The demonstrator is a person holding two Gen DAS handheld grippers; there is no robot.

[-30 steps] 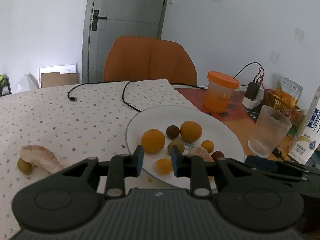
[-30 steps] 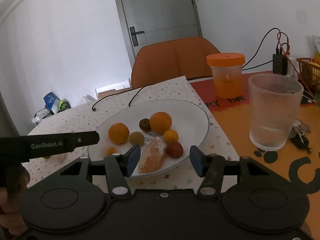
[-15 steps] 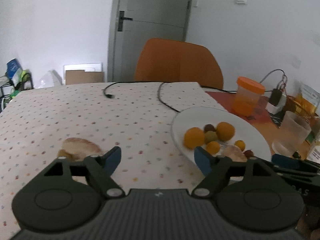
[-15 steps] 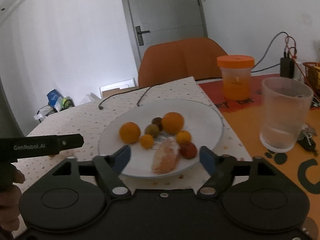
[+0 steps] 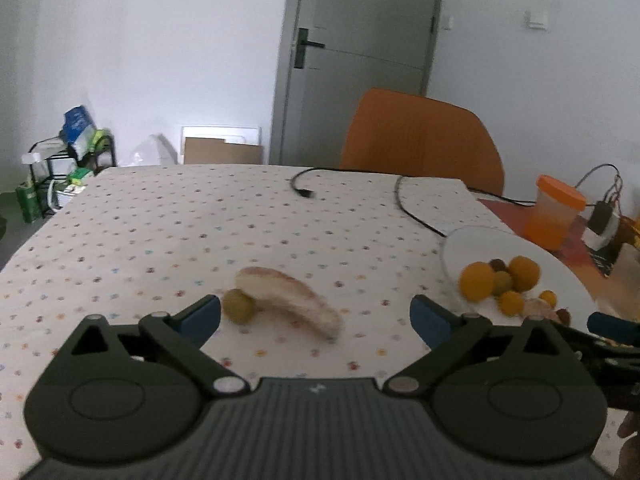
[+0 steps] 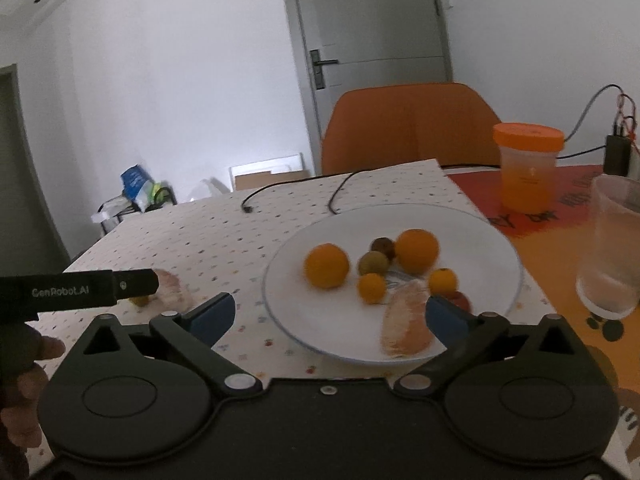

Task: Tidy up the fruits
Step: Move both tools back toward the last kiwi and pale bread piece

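On the dotted tablecloth (image 5: 168, 240), a peeled pomelo segment (image 5: 290, 296) lies touching a small green fruit (image 5: 239, 306); both sit between the spread, empty fingers of the left gripper (image 5: 316, 316). Right gripper (image 6: 330, 312): jaws wide apart, nothing held, hovering at the near rim of the white plate (image 6: 472, 224). Plate contents: two oranges (image 6: 327, 266), two small yellow fruits (image 6: 372, 288), a green fruit (image 6: 373, 263), a dark fruit (image 6: 382, 245), a red fruit partly hidden, a second pomelo segment (image 6: 406, 320). Right of the plate: ribbed glass (image 6: 614, 252), orange-lidded jar (image 6: 526, 164).
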